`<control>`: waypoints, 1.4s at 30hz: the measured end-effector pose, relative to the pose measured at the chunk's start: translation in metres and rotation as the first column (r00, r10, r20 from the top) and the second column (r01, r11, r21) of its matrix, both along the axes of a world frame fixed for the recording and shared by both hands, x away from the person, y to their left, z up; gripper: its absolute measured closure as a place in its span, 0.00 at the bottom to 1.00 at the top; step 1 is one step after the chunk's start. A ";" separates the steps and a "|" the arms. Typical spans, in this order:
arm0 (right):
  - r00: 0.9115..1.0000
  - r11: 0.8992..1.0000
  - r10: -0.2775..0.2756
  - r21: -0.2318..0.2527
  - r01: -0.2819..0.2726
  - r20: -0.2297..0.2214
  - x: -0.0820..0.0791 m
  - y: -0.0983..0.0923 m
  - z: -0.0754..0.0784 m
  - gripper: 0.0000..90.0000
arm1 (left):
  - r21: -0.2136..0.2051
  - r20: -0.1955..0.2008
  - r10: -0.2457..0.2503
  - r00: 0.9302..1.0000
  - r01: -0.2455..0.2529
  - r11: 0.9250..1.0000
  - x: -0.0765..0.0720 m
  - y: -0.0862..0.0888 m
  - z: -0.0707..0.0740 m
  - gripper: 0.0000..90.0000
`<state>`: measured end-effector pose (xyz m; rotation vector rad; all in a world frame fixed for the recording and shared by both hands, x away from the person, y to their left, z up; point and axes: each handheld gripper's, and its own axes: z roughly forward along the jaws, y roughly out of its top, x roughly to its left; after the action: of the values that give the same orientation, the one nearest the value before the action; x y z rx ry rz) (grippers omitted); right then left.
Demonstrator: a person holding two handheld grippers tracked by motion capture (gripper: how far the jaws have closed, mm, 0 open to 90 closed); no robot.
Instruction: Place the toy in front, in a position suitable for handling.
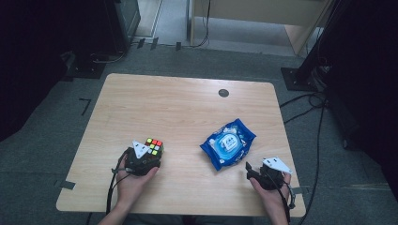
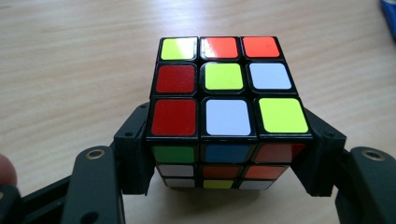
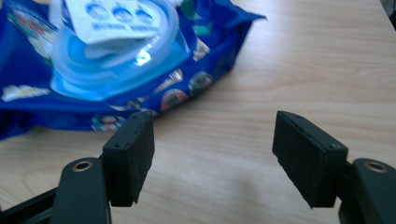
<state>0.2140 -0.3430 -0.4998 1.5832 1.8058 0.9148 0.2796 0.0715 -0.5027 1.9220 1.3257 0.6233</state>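
Observation:
A scrambled Rubik's cube [image 1: 154, 146] [image 2: 224, 93] sits on the wooden table [image 1: 187, 108] at the front left. My left gripper [image 1: 150, 153] [image 2: 224, 163] is shut on it, one black pad [image 2: 134, 158] pressed against each side of its near lower half. At the front right lies a blue pack of wet wipes [image 1: 228, 143] [image 3: 107, 60] with a clear plastic lid. My right gripper [image 1: 251, 169] [image 3: 212, 158] stands open just in front of the pack's near right corner. Bare wood lies between its pads [image 3: 130, 154], and they touch nothing.
A small black round disc [image 1: 224, 93] is set in the table near the far edge. Dark stands and cables [image 1: 305, 101] lie on the grey floor around the table. The person's hands [image 1: 131, 185] come in over the front edge.

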 end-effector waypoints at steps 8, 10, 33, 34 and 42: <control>0.998 0.998 0.050 -0.025 -0.049 0.047 0.023 0.027 0.015 0.41 | -0.020 0.008 0.032 0.999 -0.032 0.999 0.014 0.011 -0.003 0.37; 0.997 0.998 0.052 -0.024 -0.051 0.052 0.027 0.031 0.017 0.42 | -0.036 0.011 0.029 1.000 -0.028 0.999 0.013 0.015 -0.001 0.31; 0.985 0.988 0.144 -0.066 -0.138 0.093 0.064 0.058 0.016 0.87 | -0.017 0.013 -0.044 0.999 0.044 0.999 -0.014 0.051 -0.009 0.15; 0.985 0.988 0.144 -0.066 -0.138 0.093 0.064 0.058 0.016 0.87 | -0.017 0.013 -0.044 0.999 0.044 0.999 -0.014 0.051 -0.009 0.15; 0.983 0.990 0.143 -0.028 -0.141 0.111 0.066 0.048 0.015 1.00 | -0.023 0.004 -0.044 0.999 0.044 0.999 -0.013 0.051 -0.010 0.16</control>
<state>0.2802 -0.2949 -0.4848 1.3759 1.8607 1.0267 0.2665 0.1223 -0.5130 1.9257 1.2788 0.5874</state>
